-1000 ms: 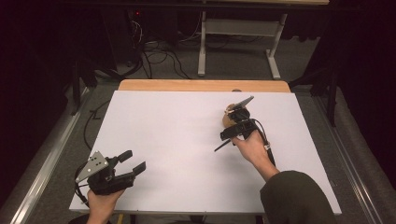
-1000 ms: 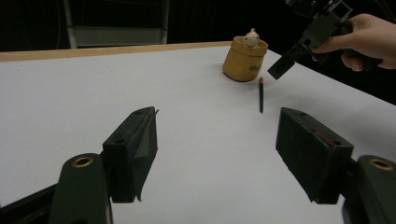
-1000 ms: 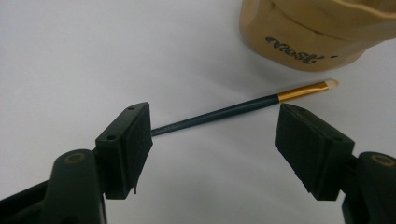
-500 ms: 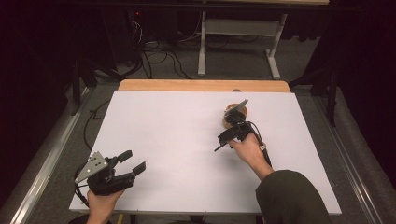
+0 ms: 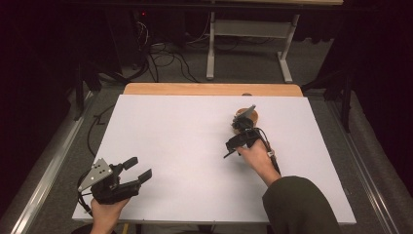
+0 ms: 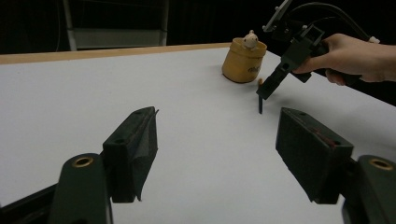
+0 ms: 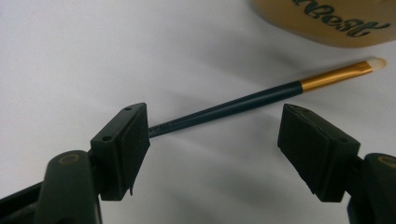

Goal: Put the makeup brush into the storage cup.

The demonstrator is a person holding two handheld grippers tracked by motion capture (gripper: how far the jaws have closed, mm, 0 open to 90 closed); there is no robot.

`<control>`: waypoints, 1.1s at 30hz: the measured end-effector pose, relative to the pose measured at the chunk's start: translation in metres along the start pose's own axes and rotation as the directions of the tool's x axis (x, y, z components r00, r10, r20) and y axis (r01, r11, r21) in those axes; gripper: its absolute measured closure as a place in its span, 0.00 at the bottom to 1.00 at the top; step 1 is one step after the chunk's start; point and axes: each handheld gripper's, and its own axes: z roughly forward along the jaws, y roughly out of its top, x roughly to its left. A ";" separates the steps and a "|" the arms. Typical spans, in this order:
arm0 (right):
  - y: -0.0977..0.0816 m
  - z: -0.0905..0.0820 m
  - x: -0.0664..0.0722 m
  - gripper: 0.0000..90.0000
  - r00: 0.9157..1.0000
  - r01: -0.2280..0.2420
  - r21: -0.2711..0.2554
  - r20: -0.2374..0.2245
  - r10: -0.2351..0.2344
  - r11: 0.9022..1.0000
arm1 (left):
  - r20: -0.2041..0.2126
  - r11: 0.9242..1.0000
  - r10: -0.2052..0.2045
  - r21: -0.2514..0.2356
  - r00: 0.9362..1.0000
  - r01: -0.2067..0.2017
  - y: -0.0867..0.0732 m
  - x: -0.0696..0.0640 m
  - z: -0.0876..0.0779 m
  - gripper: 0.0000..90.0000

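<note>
Where the slim brush lies flat on the white table, its pale bristle tip sits just beside the yellow-brown pot. Right tongs straddle the dark handle, jaws apart. Left tongs, jaws apart and unloaded, rest well apart from the pot

A white table is carrying a yellow pot and a thin brush, the brush lying just ahead of the right gripper, the pot beyond its tip.
</note>
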 end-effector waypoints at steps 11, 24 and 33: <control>0.005 0.008 0.003 0.29 1.000 -0.019 0.017 0.025 0.018 1.000 | 0.001 1.000 -0.001 -0.003 1.000 0.001 0.000 0.000 0.000 0.33; 0.007 0.010 -0.003 0.35 0.999 -0.032 0.026 0.039 0.031 0.999 | 0.002 1.000 -0.001 -0.002 1.000 0.001 0.000 0.000 0.000 0.33; 0.005 0.009 -0.005 0.43 0.998 -0.024 0.030 0.055 0.023 0.999 | 0.004 1.000 -0.002 -0.004 1.000 0.002 0.000 0.000 0.000 0.33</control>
